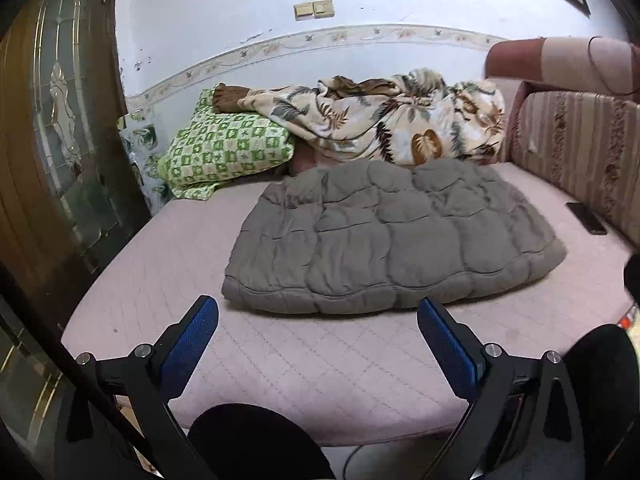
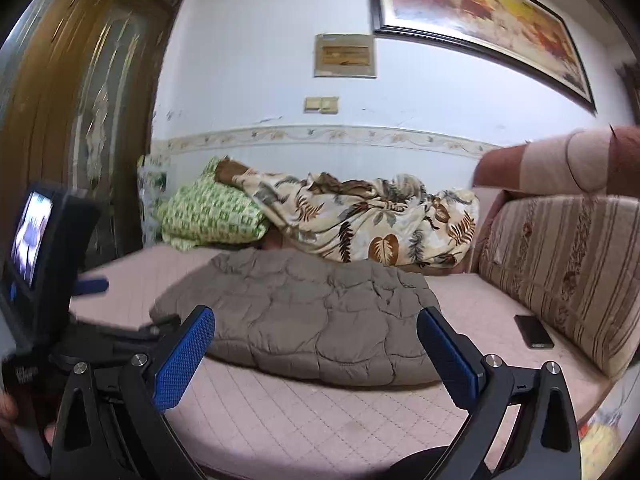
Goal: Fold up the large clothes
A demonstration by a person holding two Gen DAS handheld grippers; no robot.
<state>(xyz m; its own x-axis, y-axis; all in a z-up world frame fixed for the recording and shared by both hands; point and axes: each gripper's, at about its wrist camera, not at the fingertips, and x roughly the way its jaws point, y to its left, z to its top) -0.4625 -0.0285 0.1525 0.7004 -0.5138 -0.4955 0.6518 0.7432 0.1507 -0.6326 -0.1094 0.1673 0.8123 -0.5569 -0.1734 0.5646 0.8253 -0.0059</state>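
Grey quilted jacket (image 1: 394, 236) flat on pink mattress (image 1: 280, 364); wall (image 1: 224, 12) behind.

Quilt (image 1: 392, 236) on mattress (image 1: 280, 368), blanket (image 1: 384, 116) behind it, phone (image 1: 587, 218) to its right

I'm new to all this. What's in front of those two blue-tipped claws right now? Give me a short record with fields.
place: pink quilted mattress against a white wall
main item: grey quilted coat, lying folded flat on the mattress
left gripper: open, holding nothing, short of the coat's near edge
right gripper: open, holding nothing
behind the coat: leaf-print blanket, bunched, partly over a green checked pillow
right side: striped cushion, dark phone on the mattress beside it
task stage: looks done or nearly done
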